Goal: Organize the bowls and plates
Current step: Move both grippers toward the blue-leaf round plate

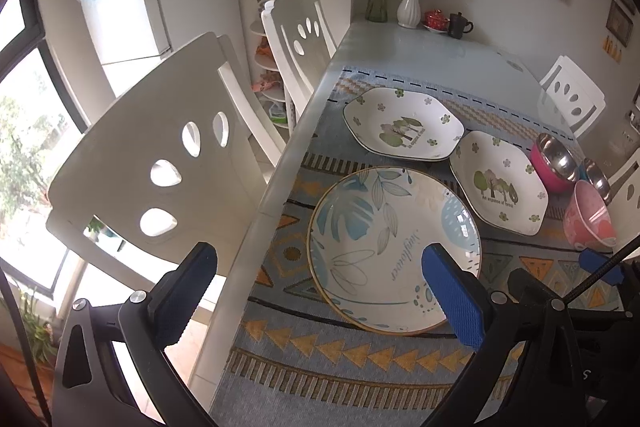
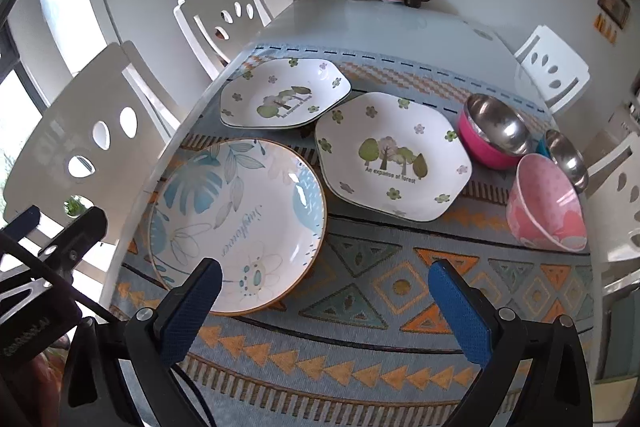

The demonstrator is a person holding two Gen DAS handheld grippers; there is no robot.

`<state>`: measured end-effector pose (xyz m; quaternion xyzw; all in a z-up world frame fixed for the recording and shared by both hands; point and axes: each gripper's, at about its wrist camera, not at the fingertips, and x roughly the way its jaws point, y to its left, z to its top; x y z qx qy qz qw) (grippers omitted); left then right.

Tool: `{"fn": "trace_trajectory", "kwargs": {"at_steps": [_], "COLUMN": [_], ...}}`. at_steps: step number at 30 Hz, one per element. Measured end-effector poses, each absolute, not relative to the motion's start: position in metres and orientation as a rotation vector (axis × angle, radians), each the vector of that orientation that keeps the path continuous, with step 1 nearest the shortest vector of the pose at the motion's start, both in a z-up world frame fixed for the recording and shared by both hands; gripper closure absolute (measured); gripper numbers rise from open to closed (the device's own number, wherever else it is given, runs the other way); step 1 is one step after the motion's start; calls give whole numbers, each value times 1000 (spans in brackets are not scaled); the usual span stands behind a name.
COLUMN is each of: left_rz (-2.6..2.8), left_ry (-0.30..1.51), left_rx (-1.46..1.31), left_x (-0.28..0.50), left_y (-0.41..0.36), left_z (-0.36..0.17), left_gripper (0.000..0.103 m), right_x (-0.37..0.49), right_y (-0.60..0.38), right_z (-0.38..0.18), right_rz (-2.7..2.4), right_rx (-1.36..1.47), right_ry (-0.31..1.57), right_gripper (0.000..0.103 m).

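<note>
Round plate (image 2: 236, 223) just beyond right tool (image 2: 325, 279)

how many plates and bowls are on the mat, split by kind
Round leaf-print plate: 1
Hexagonal forest-print plates: 2
Steel-lined bowls, magenta-sided one and one partly hidden behind the pink bowl: 2
Pink patterned bowl: 1
Total: 6, that is 3 plates and 3 bowls

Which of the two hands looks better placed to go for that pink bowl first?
Probably the right gripper. The pink bowl lies toward its right side, with only bare mat between. The left gripper hangs over the table's left edge by the round leaf plate. Both jaws stand open.
</note>
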<state>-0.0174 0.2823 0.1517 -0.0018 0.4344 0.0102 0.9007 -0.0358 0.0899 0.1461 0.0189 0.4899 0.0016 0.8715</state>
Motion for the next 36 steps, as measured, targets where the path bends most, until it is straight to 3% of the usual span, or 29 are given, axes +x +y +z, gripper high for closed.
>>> {"fn": "trace_trajectory", "kwargs": {"at_steps": [36], "left_rz": [21], "left_ry": [979], "left_rx": [-1], "left_x": [-1], "left_y": [289], "left_z": [120], "left_gripper": [1], "right_x": [-22], "right_y": [78], "right_z": [121], "right_rz": [3], "right_rx": [103], "right_ry": [1077], "right_gripper": [6]}}
